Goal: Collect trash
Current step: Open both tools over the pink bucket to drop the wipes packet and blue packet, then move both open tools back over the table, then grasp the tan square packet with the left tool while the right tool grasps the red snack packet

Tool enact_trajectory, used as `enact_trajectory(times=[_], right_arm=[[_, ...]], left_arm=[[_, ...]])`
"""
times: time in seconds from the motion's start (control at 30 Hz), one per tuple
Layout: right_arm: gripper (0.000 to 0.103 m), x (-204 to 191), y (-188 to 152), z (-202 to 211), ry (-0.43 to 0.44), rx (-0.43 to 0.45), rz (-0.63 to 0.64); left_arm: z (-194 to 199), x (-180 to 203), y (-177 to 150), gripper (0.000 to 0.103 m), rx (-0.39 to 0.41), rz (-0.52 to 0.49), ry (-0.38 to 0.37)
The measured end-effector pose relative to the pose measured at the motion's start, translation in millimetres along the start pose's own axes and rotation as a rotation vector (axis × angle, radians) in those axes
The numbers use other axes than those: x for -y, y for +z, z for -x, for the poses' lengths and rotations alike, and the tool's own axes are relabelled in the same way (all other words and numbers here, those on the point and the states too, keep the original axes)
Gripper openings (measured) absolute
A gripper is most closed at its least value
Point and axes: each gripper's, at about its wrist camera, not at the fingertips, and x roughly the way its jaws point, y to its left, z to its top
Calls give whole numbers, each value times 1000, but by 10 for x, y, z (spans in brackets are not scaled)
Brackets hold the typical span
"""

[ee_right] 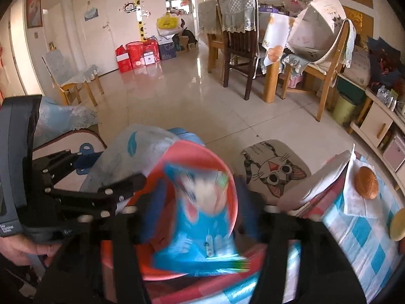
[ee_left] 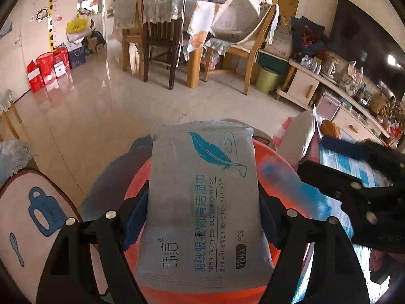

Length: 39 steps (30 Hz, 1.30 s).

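My left gripper (ee_left: 202,217) is shut on a grey wipes packet (ee_left: 202,190) with a teal feather print, its blue pads (ee_left: 133,224) pressing both long edges. The packet hangs over a red basin (ee_left: 277,169). In the right wrist view that gripper (ee_right: 106,174) and its packet (ee_right: 141,147) are at the basin's left rim. My right gripper (ee_right: 200,215) stands open above the red basin (ee_right: 229,177). A blurred blue wrapper (ee_right: 200,235) lies between and below its fingers, inside the basin. The right gripper (ee_left: 319,157) also shows at the right of the left wrist view.
A table with a blue check cloth (ee_right: 367,240) carries a brown bun (ee_right: 366,182) on a napkin. A cat-face cushion (ee_right: 276,169) lies beyond the basin. A padded chair (ee_left: 33,202) stands at the left. Dining chairs (ee_left: 159,38), a green bin (ee_left: 268,78) and a low cabinet (ee_left: 303,86) are farther off.
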Motion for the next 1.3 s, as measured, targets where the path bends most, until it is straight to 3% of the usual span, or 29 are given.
enact_trajectory(times=[0.13, 0.23, 0.3, 0.53, 0.73, 0.97, 1.13, 1.3], right_arm=[[74, 84, 0, 17, -16, 3, -20], [74, 183, -58, 113, -21, 13, -53], [74, 224, -96, 165, -24, 16, -60], [78, 511, -404, 843, -57, 98, -136], [80, 1012, -951, 1755, -168, 181, -232], [80, 1657, -1883, 2928, -374, 221, -357], [85, 1991, -2537, 3589, -517, 224, -403], [87, 2337, -3099, 3950, -633, 205, -463]], left_arm=[[-56, 66, -17, 80, 6, -35, 18], [-37, 133, -15, 91, 15, -59, 43], [8, 175, -4, 91, 25, -68, 55], [442, 454, 62, 91, 132, -98, 52], [953, 1132, 29, 94, 240, -193, 13], [1331, 2136, -77, 95, 288, -300, -110], [1440, 2895, -214, 95, 305, -365, -191], [1324, 3631, -359, 95, 285, -369, -288]])
